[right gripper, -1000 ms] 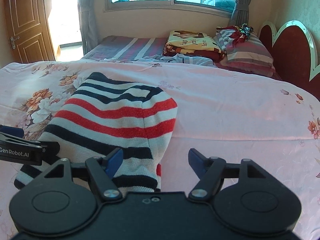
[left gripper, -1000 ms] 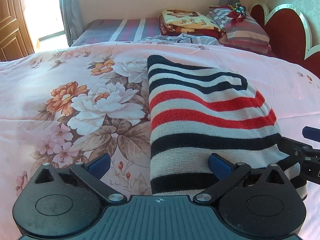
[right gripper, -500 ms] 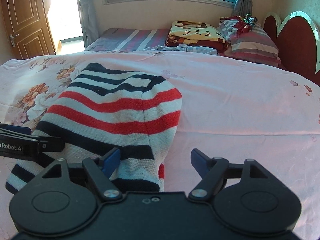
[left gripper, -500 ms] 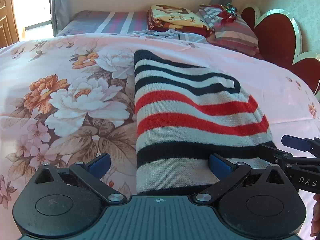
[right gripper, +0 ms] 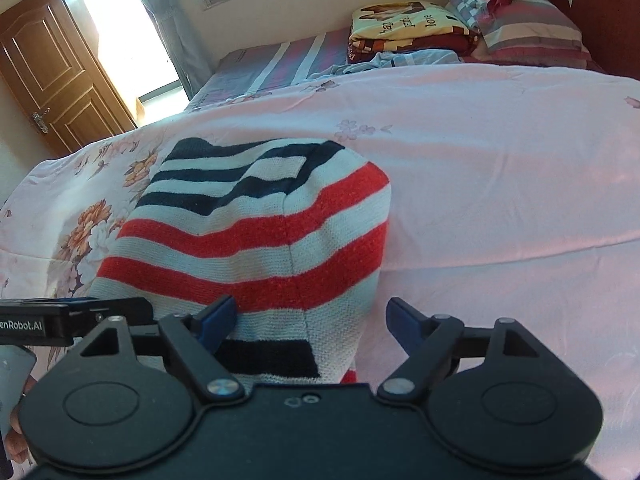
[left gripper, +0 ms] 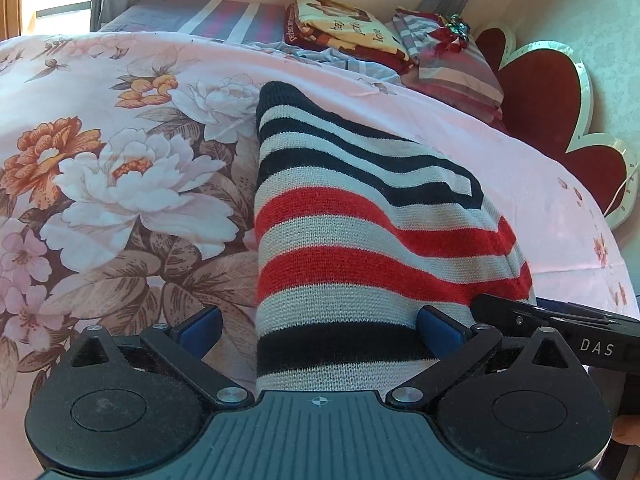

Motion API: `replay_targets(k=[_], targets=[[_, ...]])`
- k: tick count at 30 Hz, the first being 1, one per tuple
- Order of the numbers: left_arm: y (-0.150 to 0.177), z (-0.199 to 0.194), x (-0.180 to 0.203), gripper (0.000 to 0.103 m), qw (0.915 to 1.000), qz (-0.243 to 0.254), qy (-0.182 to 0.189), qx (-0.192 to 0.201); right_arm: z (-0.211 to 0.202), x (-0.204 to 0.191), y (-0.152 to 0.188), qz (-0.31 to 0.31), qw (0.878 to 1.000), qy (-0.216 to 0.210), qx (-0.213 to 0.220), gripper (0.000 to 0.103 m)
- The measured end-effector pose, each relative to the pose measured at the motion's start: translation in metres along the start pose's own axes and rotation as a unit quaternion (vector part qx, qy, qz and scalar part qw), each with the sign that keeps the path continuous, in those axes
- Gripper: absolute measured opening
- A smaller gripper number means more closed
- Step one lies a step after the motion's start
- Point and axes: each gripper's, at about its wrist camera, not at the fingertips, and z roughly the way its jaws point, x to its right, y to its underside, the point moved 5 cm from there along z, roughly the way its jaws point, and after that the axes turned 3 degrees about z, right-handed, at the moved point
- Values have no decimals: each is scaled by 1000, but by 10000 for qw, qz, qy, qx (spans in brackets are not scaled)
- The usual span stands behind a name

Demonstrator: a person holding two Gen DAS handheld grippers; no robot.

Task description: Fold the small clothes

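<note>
A small knitted sweater [left gripper: 360,240] with navy, red and white stripes lies folded lengthwise on the pink floral bedspread [left gripper: 100,200]. It also shows in the right wrist view [right gripper: 256,232]. My left gripper [left gripper: 320,326] is open, its jaws straddling the sweater's near left edge. My right gripper [right gripper: 312,320] is open, its jaws straddling the sweater's near right edge. Each gripper shows at the side of the other's view, the right one in the left wrist view [left gripper: 560,328] and the left one in the right wrist view [right gripper: 60,320].
Folded blankets [left gripper: 344,36] and striped pillows [left gripper: 452,68] are stacked at the far end by the red headboard [left gripper: 552,136]. A wooden door [right gripper: 44,84] and a window stand beyond the bed. Bare pink bedspread [right gripper: 500,180] lies right of the sweater.
Both grippers have moved forward and lower onto the sweater's near end, staying open. The right wrist view has tilted. The sweater lies as before.
</note>
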Motion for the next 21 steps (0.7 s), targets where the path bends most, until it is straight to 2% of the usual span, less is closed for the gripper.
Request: replay_targets(k=[9,11,13,21], targets=[[-1,14,8,102,9998,49,204,-2,15,7,0,373,9975,-558,-206,81],[0,15,12,95,9994,90,335,38,15,5,0,325,9975,-596,-208,80],[-1,16,13,95,9995,92,314,28,16,2,1,330,9965,-734,-242,70],[-2,14,8,93,9988,88,487,-49,13,6,-1,502,9935,-985,-272,60]])
